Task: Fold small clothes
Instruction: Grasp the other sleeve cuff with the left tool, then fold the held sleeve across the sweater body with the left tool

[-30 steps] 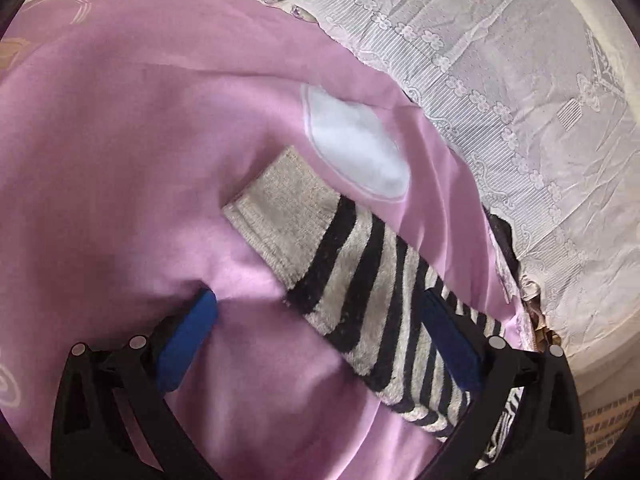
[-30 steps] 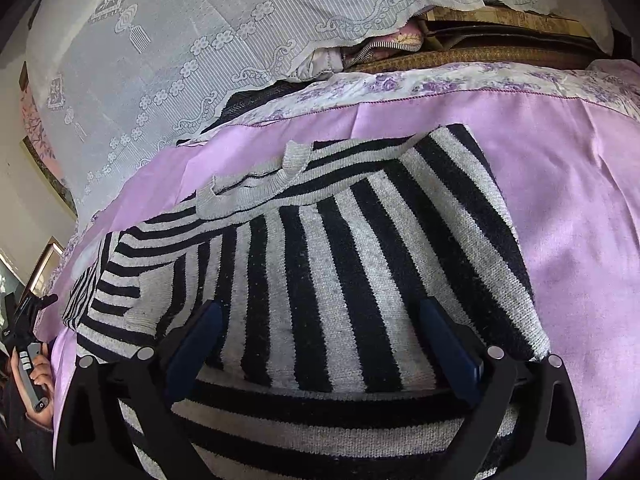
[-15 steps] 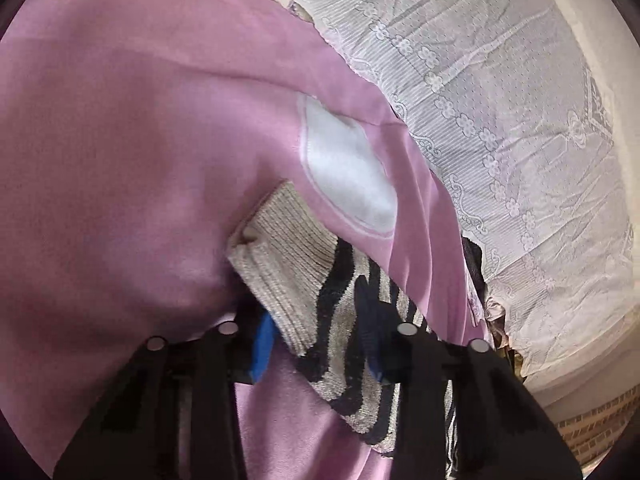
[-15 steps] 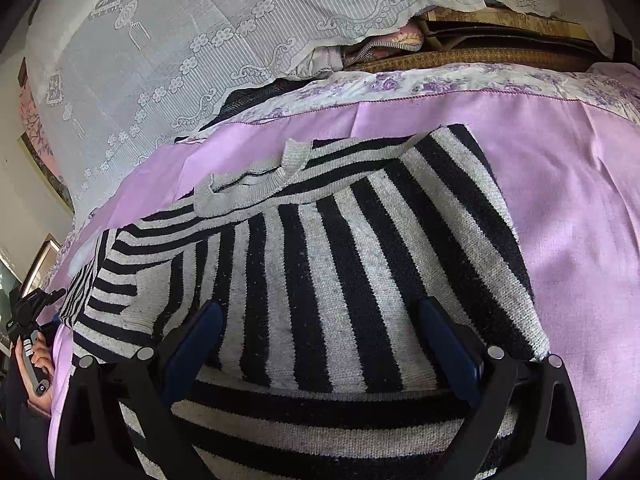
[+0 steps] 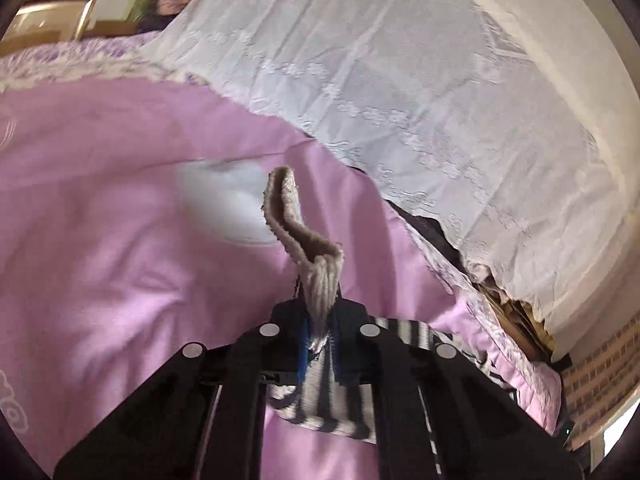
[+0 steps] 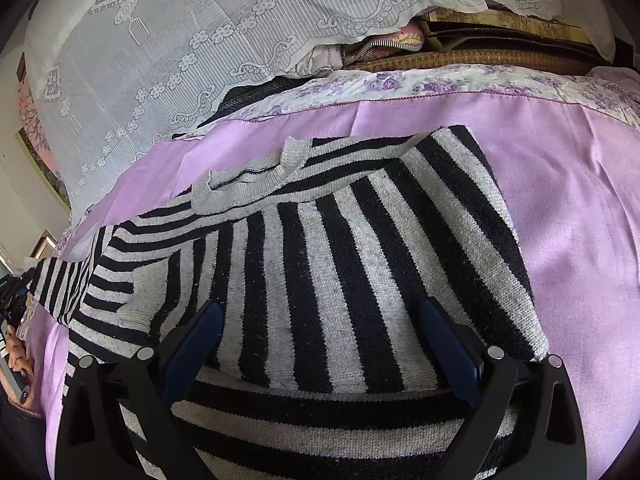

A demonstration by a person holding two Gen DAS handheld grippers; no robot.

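Tongs first: the left gripper (image 5: 318, 332) is clamped tight on the sleeve (image 5: 320, 376) of a black-and-grey striped sweater (image 6: 320, 280), its blue pads pressed against the knit from both sides. The plain grey cuff (image 5: 298, 228) sticks out past the fingertips and curls upward in a loop, clear of the pink bedsheet (image 5: 100, 240) below. Behind the pads, the striped part of the sleeve hangs down between the black arms of the tool. A white oval patch (image 5: 224, 196) on the sheet lies just beyond the cuff.

The right gripper (image 6: 320, 344) stands wide apart over the body of the sweater, with nothing pinched between its blue pads (image 6: 192, 344); whether the tips touch the knit I cannot tell. The sweater lies spread on the pink sheet, its grey collar (image 6: 248, 184) toward the far edge, and one sleeve stretches off to the left of the right wrist view. White lace cloth (image 6: 180, 40) covers things beyond the bed. A person's hand (image 6: 16, 356) shows at the far left edge.
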